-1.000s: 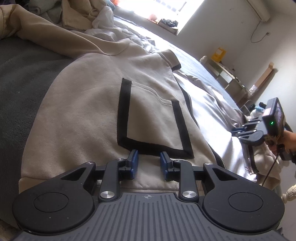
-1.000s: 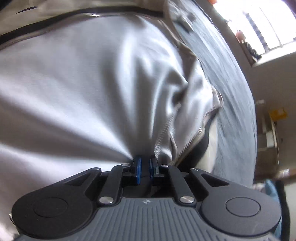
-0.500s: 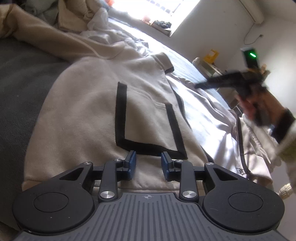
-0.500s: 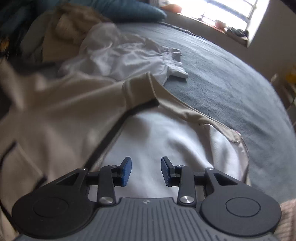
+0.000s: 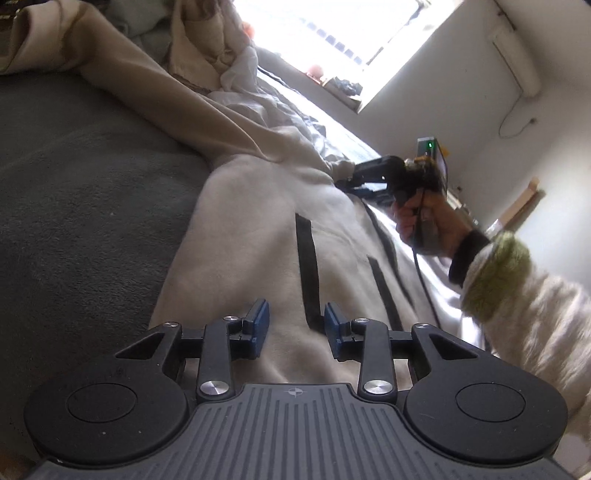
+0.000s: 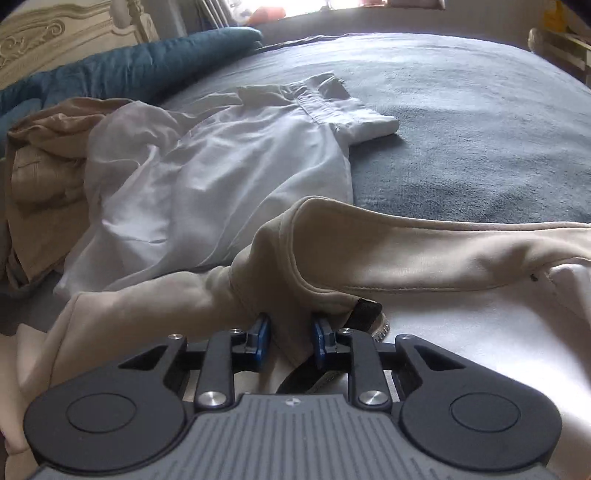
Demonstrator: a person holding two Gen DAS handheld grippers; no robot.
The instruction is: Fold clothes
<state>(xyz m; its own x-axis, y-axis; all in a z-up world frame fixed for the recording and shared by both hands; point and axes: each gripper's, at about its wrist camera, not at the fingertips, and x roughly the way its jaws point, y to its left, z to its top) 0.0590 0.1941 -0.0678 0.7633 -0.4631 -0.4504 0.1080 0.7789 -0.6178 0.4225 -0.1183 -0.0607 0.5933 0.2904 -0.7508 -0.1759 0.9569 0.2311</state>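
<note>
A beige zip jacket with a black-trimmed pocket lies spread on the bed. My left gripper hovers open just over its lower part, near the pocket's corner, with nothing between the fingers. My right gripper is at the jacket's collar, open, with a fold of beige fabric between its blue pads. The black zip end sits beside the right finger and the white lining lies to the right. In the left wrist view the right gripper, held by a hand, touches the collar.
A crumpled white shirt and a tan garment lie beyond the collar, with a teal pillow and a headboard behind. Grey bedcover stretches right. The jacket's sleeve runs off to the far left.
My right gripper let go of the zip edge, opened, and moved up to the collar, where fabric now sits between its fingers. My left gripper stayed open and sank closer to the jacket.
</note>
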